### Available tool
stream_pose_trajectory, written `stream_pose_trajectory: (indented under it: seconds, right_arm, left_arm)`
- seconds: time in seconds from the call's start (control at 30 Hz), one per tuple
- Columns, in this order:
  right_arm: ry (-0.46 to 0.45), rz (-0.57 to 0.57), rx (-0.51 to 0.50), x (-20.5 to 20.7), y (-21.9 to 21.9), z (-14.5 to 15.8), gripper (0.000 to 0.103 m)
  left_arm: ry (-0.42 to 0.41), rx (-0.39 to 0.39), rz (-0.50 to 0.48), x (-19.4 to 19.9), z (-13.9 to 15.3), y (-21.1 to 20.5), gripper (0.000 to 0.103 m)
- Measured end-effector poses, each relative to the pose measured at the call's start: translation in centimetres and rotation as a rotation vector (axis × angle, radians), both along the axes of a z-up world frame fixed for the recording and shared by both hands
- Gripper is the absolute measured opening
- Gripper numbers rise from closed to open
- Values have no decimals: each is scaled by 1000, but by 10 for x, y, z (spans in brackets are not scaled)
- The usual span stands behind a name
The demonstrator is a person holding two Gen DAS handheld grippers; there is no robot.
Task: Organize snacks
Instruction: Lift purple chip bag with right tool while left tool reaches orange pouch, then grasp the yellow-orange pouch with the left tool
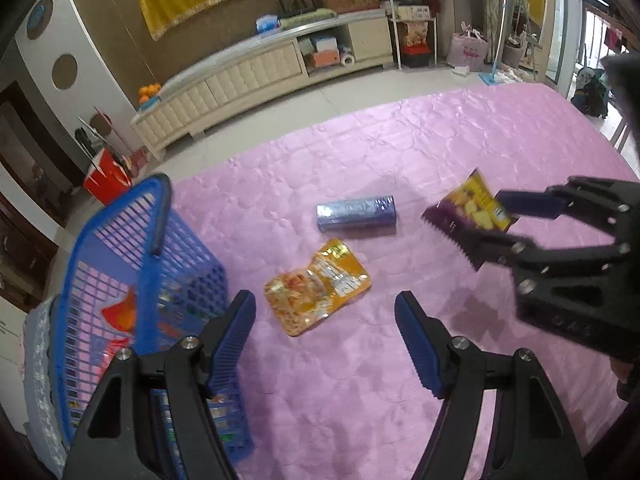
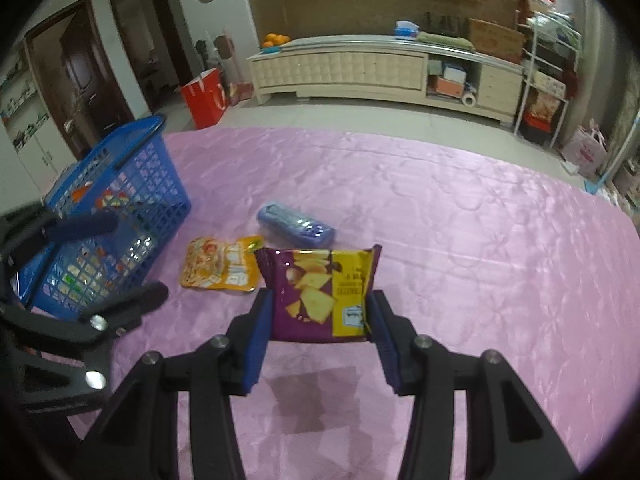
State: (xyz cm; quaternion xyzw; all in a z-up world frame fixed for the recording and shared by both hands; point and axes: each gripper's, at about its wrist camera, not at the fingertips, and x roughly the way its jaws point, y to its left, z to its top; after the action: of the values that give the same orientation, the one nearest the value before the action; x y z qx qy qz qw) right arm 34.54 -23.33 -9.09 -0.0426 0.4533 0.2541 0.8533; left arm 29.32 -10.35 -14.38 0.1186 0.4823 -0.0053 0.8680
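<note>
My right gripper (image 2: 320,300) is shut on a purple and yellow chip packet (image 2: 320,292) and holds it above the pink cloth; the left wrist view shows the same packet (image 1: 468,208) in that gripper (image 1: 490,224) at the right. My left gripper (image 1: 324,316) stands open over an orange snack pouch (image 1: 318,288) that lies flat on the cloth. Beyond the pouch lies a blue-grey cylindrical pack (image 1: 356,214) on its side. A blue plastic basket (image 1: 120,240) with several snacks inside stands at the left, close to my left finger (image 1: 232,336).
The pink cloth (image 2: 460,240) covers the whole work surface, with open room to the right. Past its far edge are a tiled floor, a cream cabinet (image 2: 352,68), a red paper bag (image 2: 204,98) and a metal shelf rack (image 2: 548,60).
</note>
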Motion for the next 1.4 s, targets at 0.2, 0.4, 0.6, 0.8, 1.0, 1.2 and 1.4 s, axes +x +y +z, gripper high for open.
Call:
stream_pose_trajectory:
  seconds: [0.2,0.4,0.6,0.8,1.0,1.2,1.4]
  right_arm:
    - [8,-21,17,4,-8,-5,53]
    - [25,-34,30,10,-11,-14,53]
    - [41,-23,44,15,-9,-22,53]
    - [45,-5,73,16,-7,-24,53]
    - [63,-10,102,17,-11,-28,53]
    - [65,-16,114,19,-13,-26,53]
    - [71,-3,121,18,-9,-26,53]
  left_arm:
    - [105,-125,40,23,-24,11,70]
    - [130,-16,34,40,-49,15,70]
    - [153,81,1,47,-79,15,70]
    - [125,-57,27,57,-84,33,71]
    - [91,-60,47,64,-88,38,84]
    - [139,-187,100,65,-92,52,84]
    - [127,-195,65,54,-88,43,62]
